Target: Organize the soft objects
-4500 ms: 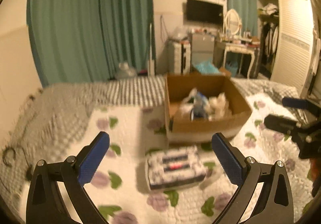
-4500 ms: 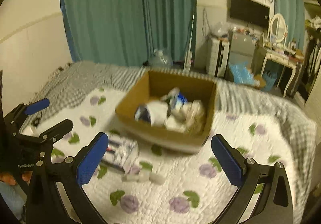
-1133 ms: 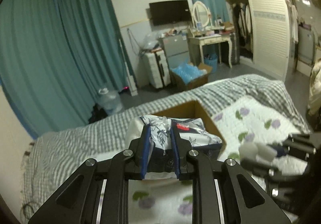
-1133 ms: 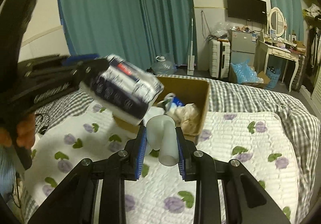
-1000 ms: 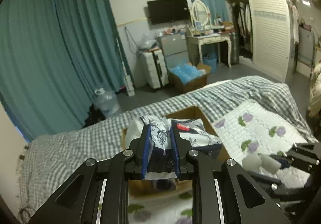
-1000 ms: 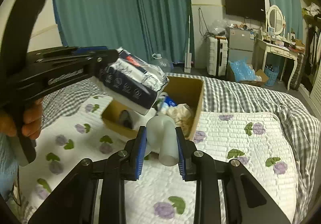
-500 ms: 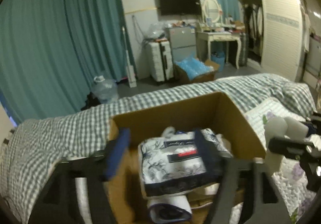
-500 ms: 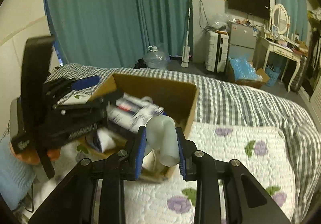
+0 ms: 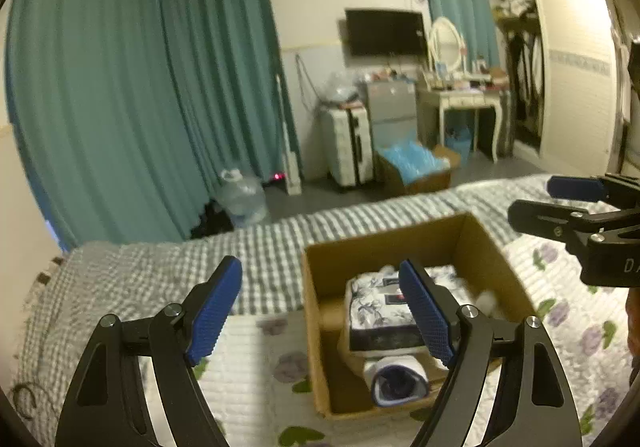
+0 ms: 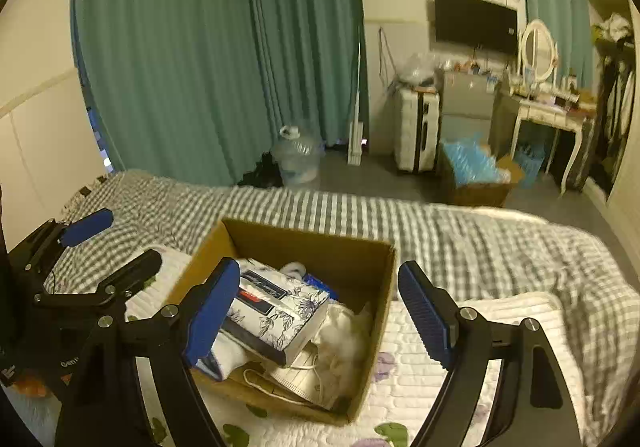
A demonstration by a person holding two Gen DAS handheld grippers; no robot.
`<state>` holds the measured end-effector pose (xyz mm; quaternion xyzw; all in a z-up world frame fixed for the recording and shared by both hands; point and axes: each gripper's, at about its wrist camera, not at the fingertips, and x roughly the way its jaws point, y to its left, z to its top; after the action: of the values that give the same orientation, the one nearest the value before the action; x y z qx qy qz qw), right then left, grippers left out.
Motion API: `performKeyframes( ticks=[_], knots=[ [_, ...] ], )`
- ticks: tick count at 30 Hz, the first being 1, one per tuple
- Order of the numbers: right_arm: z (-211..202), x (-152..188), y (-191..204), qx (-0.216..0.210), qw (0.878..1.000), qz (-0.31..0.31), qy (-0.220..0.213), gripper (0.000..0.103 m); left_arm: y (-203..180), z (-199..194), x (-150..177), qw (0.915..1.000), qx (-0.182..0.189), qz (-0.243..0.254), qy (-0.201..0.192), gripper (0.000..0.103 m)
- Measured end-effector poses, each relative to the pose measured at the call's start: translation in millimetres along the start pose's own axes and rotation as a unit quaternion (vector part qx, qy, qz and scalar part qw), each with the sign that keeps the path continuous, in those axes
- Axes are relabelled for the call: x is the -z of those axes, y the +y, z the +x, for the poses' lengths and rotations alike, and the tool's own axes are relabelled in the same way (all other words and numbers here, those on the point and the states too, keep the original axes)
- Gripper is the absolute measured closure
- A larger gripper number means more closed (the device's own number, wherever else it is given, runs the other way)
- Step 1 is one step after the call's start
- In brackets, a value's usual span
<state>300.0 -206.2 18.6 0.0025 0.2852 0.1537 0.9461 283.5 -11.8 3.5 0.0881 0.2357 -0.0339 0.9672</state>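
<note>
Two handheld grippers hover over a cardboard box (image 10: 376,287) on a bed with a floral quilt (image 10: 416,387). In the right wrist view the box fills the lower centre. Inside it, a floral tissue pack (image 10: 280,311) lies tilted on top of a rolled sock (image 9: 396,377), pale cloth and what may be a face mask, though that part is dim. The left gripper (image 9: 326,317) and the right gripper (image 10: 316,317) both stand with jaws spread wide and empty. No loose soft items show on the visible quilt, so the sorting looks nearly or fully finished.
</note>
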Motion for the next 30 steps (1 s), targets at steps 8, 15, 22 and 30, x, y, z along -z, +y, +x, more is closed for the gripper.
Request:
performKeyframes(
  ticks=[8,15,22,30],
  knots=[
    [-127,-19,16,0.024,0.997,0.013,-0.072,0.021,0,-130,-23,0.9959,-0.013,-0.018,-0.088,0.007],
    [-249,1,48,0.044,0.987,-0.015,-0.152,0.0,3,-234,-18,0.9867,-0.022,-0.044,-0.155,0.0],
    [-282,75,65,0.014,0.98,-0.002,-0.2,0.0,1,-262,28,0.9856,-0.02,-0.06,-0.157,0.0],
    [-190,163,65,0.024,0.991,0.037,-0.127,0.0,-9,-227,109,0.988,-0.031,-0.082,-0.127,0.0]
  ],
)
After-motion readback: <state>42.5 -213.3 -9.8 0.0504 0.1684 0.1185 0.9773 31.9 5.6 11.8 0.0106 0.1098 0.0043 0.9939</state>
